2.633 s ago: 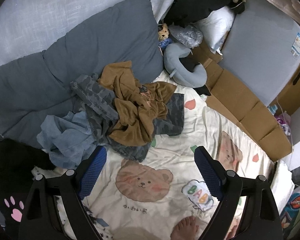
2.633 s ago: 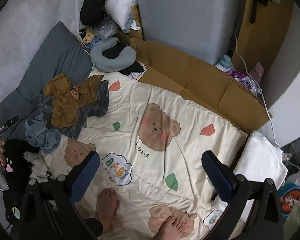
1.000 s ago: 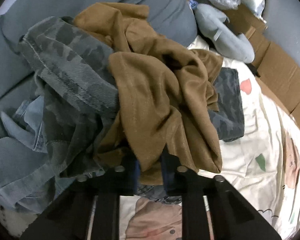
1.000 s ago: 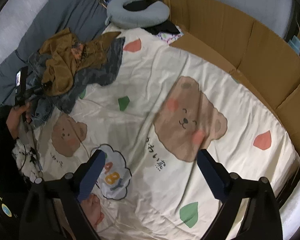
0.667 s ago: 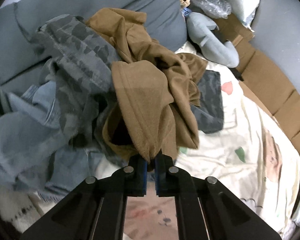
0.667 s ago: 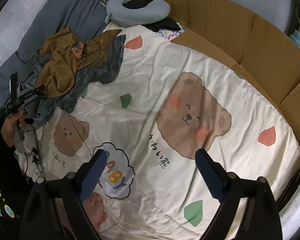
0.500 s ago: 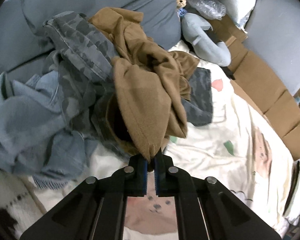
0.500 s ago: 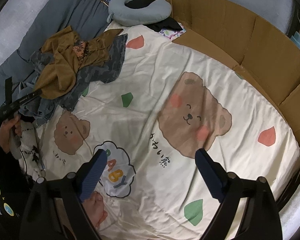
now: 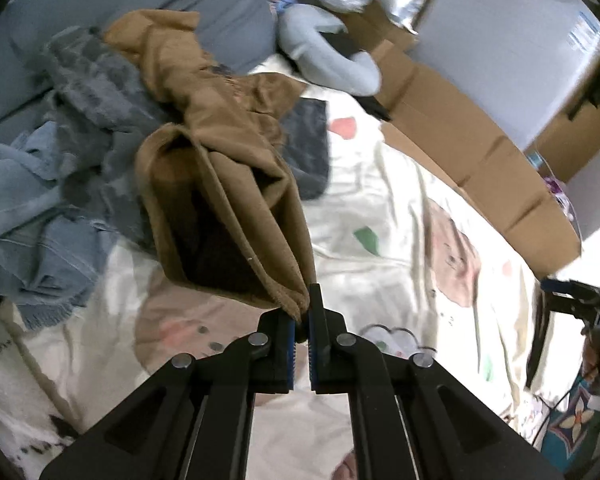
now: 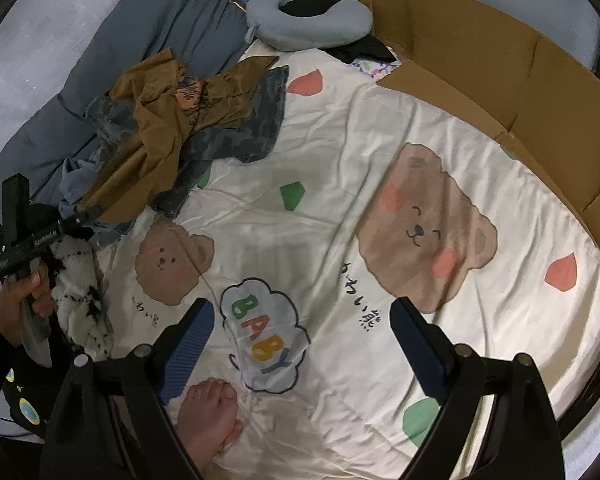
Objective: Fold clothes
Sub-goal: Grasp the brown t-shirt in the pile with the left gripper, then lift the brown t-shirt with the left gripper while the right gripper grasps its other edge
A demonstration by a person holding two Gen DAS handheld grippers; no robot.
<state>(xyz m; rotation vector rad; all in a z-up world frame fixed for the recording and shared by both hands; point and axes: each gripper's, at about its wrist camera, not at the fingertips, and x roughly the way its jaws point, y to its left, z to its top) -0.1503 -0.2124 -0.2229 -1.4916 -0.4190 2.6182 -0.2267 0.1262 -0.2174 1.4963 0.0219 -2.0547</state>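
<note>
Bed (image 10: 340,208), bear-print sheet, lay bare ahead of your right hand-held gripper (image 10: 300,340), its jaws spread wide, gripping nothing.

Clothes pile (image 10: 172,136) sat far-left of your right hand-held gripper, just ahead-left of your left one.

Brown garment (image 9: 220,184) ran from pile straight toward your left hand-held gripper (image 9: 302,316); long axis in line with its fingers, far end on pile, draped over camouflage piece (image 9: 96,92) and denim (image 9: 28,208).

Your left hand-held gripper was clamped on brown hem; left hand far nearer. Judged: hem's free end lay well left of right one.
</note>
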